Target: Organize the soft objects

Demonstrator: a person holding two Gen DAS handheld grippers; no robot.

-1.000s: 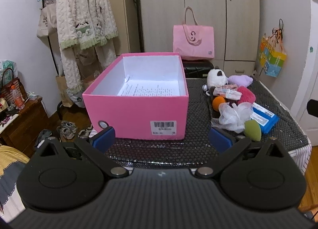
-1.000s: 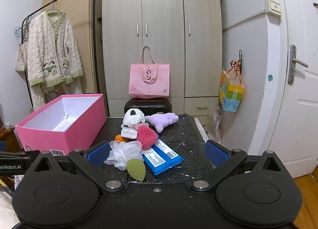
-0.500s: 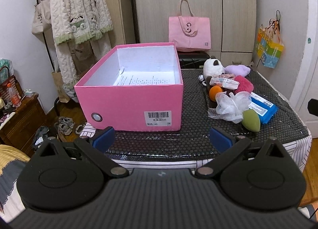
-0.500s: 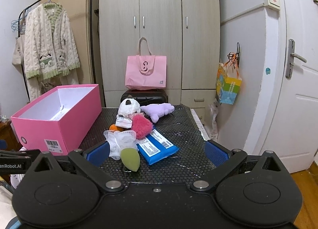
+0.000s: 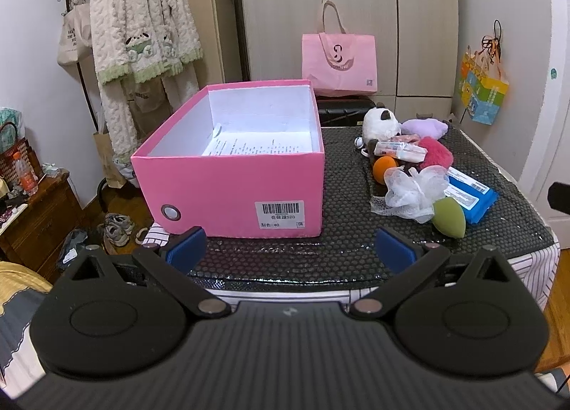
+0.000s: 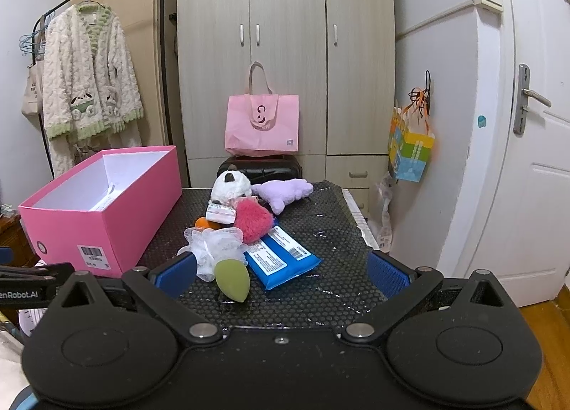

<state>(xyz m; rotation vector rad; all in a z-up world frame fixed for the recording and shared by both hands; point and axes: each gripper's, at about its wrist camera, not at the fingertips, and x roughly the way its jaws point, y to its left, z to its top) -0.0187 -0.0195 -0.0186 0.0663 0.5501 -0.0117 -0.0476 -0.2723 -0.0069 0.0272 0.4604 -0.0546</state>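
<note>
At 12 o'clock of my right gripper (image 6: 281, 269): green sponge (image 6: 232, 279), nearest of soft pile. Both jaws apart, empty. Pink box (image 5: 235, 175) at 12 of left gripper (image 5: 290, 249). Best: take sponge first, squeeze lightly, avoid snagging mesh pouf (image 6: 213, 242).
</note>
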